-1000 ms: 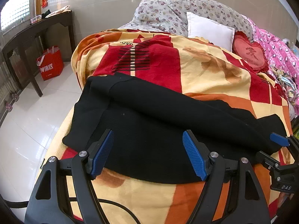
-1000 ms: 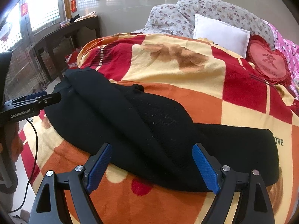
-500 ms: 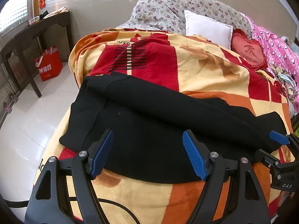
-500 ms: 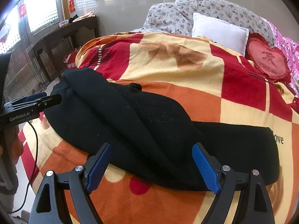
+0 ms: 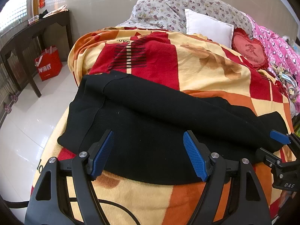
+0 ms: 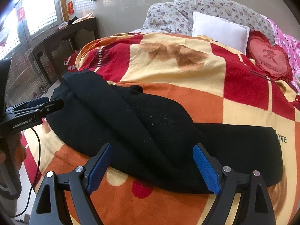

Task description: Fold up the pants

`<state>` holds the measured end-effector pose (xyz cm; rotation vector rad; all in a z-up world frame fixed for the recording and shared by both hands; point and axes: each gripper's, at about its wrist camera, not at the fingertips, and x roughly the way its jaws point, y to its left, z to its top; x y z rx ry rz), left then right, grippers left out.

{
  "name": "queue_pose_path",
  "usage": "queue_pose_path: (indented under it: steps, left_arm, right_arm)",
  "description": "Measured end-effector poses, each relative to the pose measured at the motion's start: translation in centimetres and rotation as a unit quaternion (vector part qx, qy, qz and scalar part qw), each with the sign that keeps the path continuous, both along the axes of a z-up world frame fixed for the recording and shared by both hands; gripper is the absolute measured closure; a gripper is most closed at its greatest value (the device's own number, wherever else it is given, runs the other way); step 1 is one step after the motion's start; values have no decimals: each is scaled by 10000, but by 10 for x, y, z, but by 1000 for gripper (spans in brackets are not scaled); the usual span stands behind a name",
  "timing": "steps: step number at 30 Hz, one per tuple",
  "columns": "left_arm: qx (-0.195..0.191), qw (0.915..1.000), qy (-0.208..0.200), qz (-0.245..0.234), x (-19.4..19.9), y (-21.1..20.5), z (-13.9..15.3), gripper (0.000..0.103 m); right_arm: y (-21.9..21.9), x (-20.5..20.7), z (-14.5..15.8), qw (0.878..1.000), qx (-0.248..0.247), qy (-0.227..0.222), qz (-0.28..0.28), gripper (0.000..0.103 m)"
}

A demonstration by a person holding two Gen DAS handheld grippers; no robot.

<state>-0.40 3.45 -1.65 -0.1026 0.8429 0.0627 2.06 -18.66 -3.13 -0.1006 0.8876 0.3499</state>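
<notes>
Black knit pants (image 5: pixel 150 123) lie across the near end of a bed, folded lengthwise with one leg over the other; they also show in the right wrist view (image 6: pixel 150 131). My left gripper (image 5: pixel 149 153) is open and empty, just above the pants' near edge towards the waist end. My right gripper (image 6: pixel 152 167) is open and empty over the near edge of the pants further right. The right gripper shows at the right edge of the left wrist view (image 5: pixel 281 150). The left gripper shows at the left of the right wrist view (image 6: pixel 37 106).
The bed carries a red, yellow and orange blanket (image 5: pixel 206 69). Floral pillows (image 5: pixel 187 11), a white pillow (image 5: pixel 208 26) and a red heart cushion (image 5: pixel 249 51) lie at the head. A dark wooden table (image 5: pixel 33 35) and a red bag (image 5: pixel 47 65) stand on the floor at left.
Both grippers stay open. The views have shifted slightly, with the pants sitting a little lower and closer in the left view.
</notes>
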Motion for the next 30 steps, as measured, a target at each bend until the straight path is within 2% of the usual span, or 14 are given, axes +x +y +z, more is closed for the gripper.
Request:
queue_pose_path:
  steps: [15,17,22,24,26,28,30]
  left_arm:
    - [-25,10000,25,28,3,5,-5,27]
    - [-27,10000,32,33,4,5,-6,27]
    - [-10,10000,50,14,6,5,-6,27]
    - [21,10000,70,3,8,3,-7,27]
    - [13,10000,84,-9,9,2,-8,27]
    - [12,10000,92,-19,10,2,-8,27]
    - [37,10000,88,0,11,3,-8,27]
  right_arm:
    - [6,4,-1,10000,70,-5,57,17]
    - [6,4,-2,9999,95,-37,59,26]
    - [9,6,-2,9998,134,-22,161,30]
    - [13,7,-4,9997,70,-33,249,38]
    - [16,10,-9,9995,-31,2,312,54]
    - [18,14,-16,9991,-14,61,417,59]
    - [19,16,-21,9987,-48,58,497,71]
